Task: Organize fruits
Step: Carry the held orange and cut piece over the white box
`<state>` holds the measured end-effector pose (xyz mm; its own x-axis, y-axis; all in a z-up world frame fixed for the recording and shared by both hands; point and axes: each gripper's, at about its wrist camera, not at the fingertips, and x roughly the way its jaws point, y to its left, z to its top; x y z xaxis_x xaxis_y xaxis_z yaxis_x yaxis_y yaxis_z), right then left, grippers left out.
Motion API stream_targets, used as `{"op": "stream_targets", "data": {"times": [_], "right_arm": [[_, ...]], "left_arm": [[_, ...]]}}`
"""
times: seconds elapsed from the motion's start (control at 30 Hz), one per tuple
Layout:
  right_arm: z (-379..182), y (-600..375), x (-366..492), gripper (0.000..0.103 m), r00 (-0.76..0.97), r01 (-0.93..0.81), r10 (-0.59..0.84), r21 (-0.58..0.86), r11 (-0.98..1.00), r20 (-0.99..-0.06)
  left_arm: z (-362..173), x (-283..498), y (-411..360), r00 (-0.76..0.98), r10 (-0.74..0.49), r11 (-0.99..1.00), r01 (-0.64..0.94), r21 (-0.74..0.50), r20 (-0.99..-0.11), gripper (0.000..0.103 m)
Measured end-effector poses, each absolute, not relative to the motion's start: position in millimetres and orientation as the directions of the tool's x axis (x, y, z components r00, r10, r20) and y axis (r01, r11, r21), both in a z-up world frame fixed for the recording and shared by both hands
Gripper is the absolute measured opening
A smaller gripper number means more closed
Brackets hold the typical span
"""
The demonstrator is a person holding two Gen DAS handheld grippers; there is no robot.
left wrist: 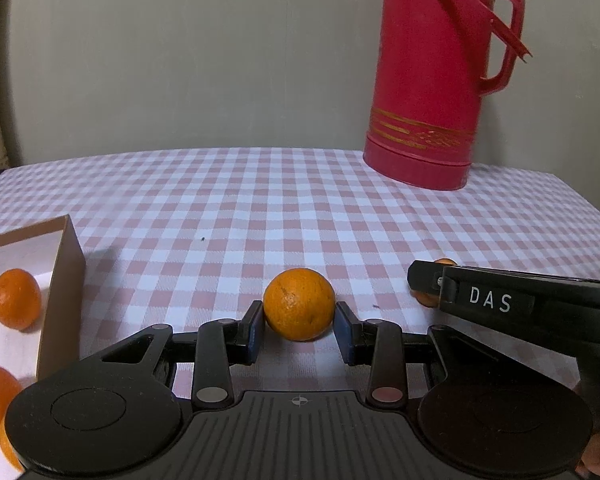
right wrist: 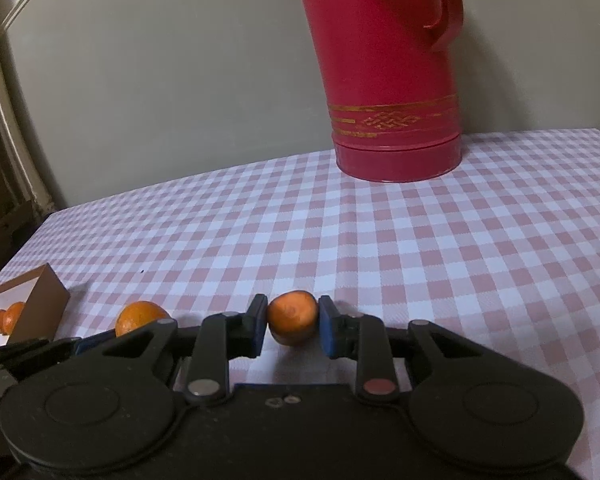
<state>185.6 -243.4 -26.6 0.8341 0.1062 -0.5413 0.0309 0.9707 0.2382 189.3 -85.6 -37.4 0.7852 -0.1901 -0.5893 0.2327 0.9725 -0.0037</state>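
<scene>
A round orange (left wrist: 299,304) rests on the checked tablecloth between the blue pads of my left gripper (left wrist: 299,322), which is shut on it, both pads against its sides. In the right wrist view my right gripper (right wrist: 293,326) is shut on a smaller, darker orange (right wrist: 293,316), held low over the cloth. From the left wrist view the right gripper (left wrist: 428,284) reaches in from the right, hiding most of that small orange (left wrist: 445,261). The larger orange (right wrist: 140,316) shows to the left in the right wrist view.
An open cardboard box (left wrist: 62,280) with a white inside sits at the left with several oranges (left wrist: 15,298) in it. A tall red thermos jug (left wrist: 432,80) stands at the back right by the wall. The table's left edge is near the box.
</scene>
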Motion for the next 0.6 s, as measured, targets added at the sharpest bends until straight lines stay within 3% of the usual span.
{"op": "stream_targets", "data": {"times": [0.6], "right_arm": [[-11, -232, 116, 0.018, 0.845, -0.011, 0.118, 0.204, 0.979, -0.522]], "left_arm": [[-23, 128, -70, 0.805, -0.208, 0.959, 0.279, 0.044, -0.556, 0.037]]}}
